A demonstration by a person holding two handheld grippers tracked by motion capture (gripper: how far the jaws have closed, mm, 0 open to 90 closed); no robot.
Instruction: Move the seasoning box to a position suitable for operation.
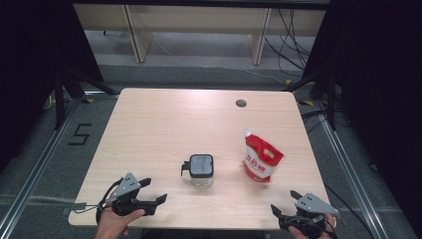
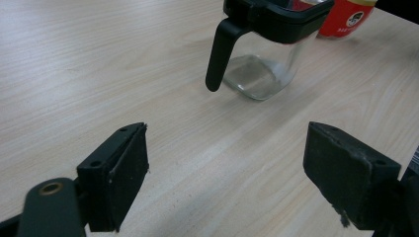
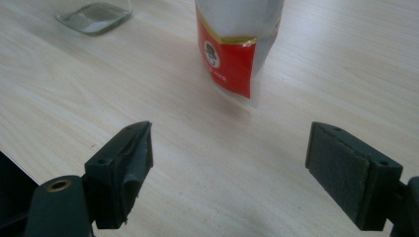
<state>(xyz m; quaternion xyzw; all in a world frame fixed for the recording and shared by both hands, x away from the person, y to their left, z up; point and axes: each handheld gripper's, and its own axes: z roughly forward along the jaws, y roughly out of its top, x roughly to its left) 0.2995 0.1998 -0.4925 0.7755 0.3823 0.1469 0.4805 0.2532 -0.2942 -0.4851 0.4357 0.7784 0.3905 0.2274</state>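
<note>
Pale wood bench (image 1: 164,119) is sitting amid dark curtains, with cables trailing over the grey floor at the upper right of the frame. Near its lower centre a glass jar (image 1: 201,169) with a black lid is standing, handle pointing left; just to its right a red and white pouch (image 1: 261,159) is standing upright, spout up. Both are resting well apart from the 2 tools. The left tool (image 1: 154,191) and right tool (image 1: 281,202) are hovering at the bottom edge, jaws spread wide and gripping nothing. My judgement: the soft pouch is likely tipping if nudged, and the smooth glass is likely slipping under an off-centre pinch.
</note>
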